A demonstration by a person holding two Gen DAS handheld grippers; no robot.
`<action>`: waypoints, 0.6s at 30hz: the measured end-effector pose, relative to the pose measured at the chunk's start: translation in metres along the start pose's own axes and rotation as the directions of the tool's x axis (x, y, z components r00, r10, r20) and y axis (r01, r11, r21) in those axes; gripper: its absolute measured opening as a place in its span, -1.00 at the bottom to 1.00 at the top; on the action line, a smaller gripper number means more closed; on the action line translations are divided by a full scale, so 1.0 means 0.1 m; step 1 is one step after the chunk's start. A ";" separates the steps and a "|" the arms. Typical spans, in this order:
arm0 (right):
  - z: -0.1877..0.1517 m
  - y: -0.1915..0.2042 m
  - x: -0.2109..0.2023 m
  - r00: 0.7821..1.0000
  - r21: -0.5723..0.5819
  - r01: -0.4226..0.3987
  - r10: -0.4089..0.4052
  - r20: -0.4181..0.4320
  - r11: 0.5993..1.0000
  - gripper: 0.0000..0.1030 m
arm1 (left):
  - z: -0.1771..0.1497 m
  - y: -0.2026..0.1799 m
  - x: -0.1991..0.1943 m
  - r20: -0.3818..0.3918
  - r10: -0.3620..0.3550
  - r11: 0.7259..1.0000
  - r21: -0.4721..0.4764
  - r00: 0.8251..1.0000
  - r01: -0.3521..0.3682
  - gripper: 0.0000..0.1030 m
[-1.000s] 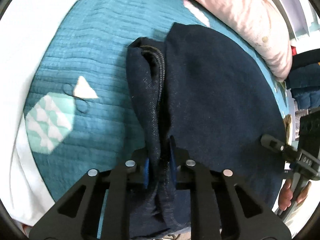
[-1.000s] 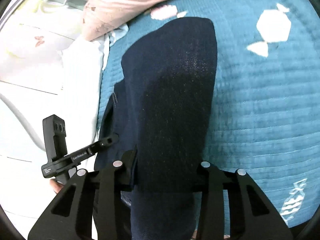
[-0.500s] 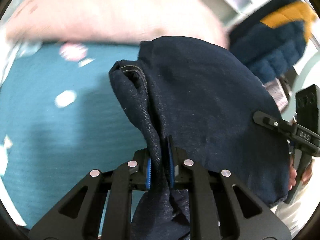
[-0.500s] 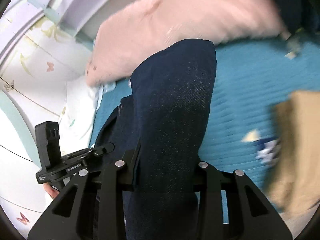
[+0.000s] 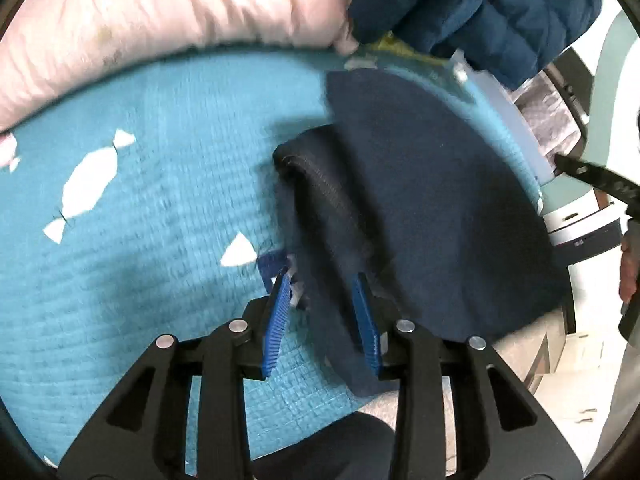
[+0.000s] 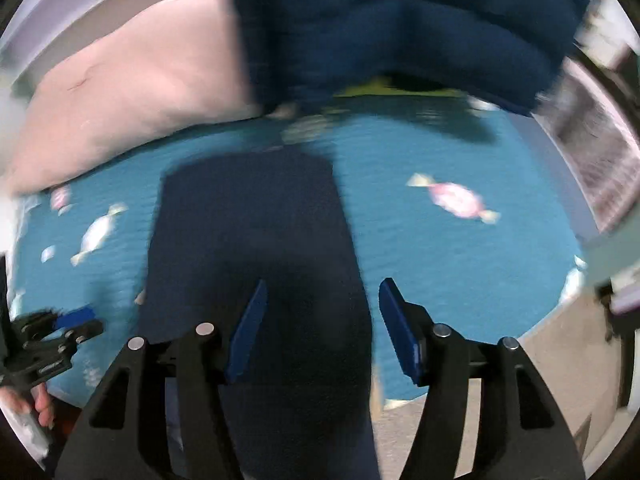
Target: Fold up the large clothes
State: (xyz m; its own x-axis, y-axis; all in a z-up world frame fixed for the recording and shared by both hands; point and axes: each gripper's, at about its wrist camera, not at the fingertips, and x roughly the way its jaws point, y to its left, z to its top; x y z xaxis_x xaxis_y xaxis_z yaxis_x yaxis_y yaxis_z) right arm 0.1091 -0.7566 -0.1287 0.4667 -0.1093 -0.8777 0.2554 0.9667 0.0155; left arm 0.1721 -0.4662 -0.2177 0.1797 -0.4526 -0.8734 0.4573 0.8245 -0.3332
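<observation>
change since earlier frame: dark denim garment [image 5: 432,208] no longer pinched and hanging, now lying on the teal quilt [image 5: 152,200]; both sets of jaws just been opening
left hand-held gripper [image 5: 322,300]: released, blue pads [image 5: 276,320] spread apart, thick rolled edge of the garment between them but not pressed
right hand-held gripper [image 6: 318,316]: released, jaws wide, garment [image 6: 256,240] lying below and between them, pads clear of the cloth
garment position: folded into a long dark slab on the bed, near its corner, lower end draping over the bed's edge toward the cameras
garment detail: stitched seam and bulky fold along its left side in the left wrist view
teal quilt: candy-shaped white and pink patches [image 6: 456,200], horizontal quilting lines
pink pillow [image 5: 160,28]: at the far edge of the quilt, apart from the garment
navy puffer jacket [image 6: 400,32]: bunched beyond the far end of the garment, beside the pillow
person's hand [image 6: 40,404]: fingers on the left tool's handle, low left in the right wrist view
picture quality: both views blurred
</observation>
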 end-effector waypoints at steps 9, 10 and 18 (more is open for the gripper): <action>-0.42 -0.47 0.17 0.998 0.197 -0.068 0.068 0.003 0.978 -0.30 | 0.18 -0.51 -0.11 0.102 0.025 0.990 0.138 0.994 -0.039 -0.32; -0.43 -0.49 0.24 0.997 0.225 -0.071 0.077 -0.017 0.972 -0.43 | 0.25 -0.62 -0.08 0.100 -0.002 0.990 0.143 0.995 -0.013 -0.32; -0.51 -0.66 0.53 0.994 0.325 -0.056 0.085 -0.075 0.944 -0.53 | 0.42 -1.00 0.62 -0.066 -0.047 0.989 0.139 0.997 0.056 -0.35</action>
State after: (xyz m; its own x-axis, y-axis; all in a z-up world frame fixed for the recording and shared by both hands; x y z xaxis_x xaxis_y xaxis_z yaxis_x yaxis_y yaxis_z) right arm 0.0743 -0.8146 -0.2009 0.4221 -0.0095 -0.9065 0.4903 0.8434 0.2195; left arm 0.1745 -0.5908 -0.2239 0.0998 -0.4678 -0.8782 0.5833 0.7425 -0.3293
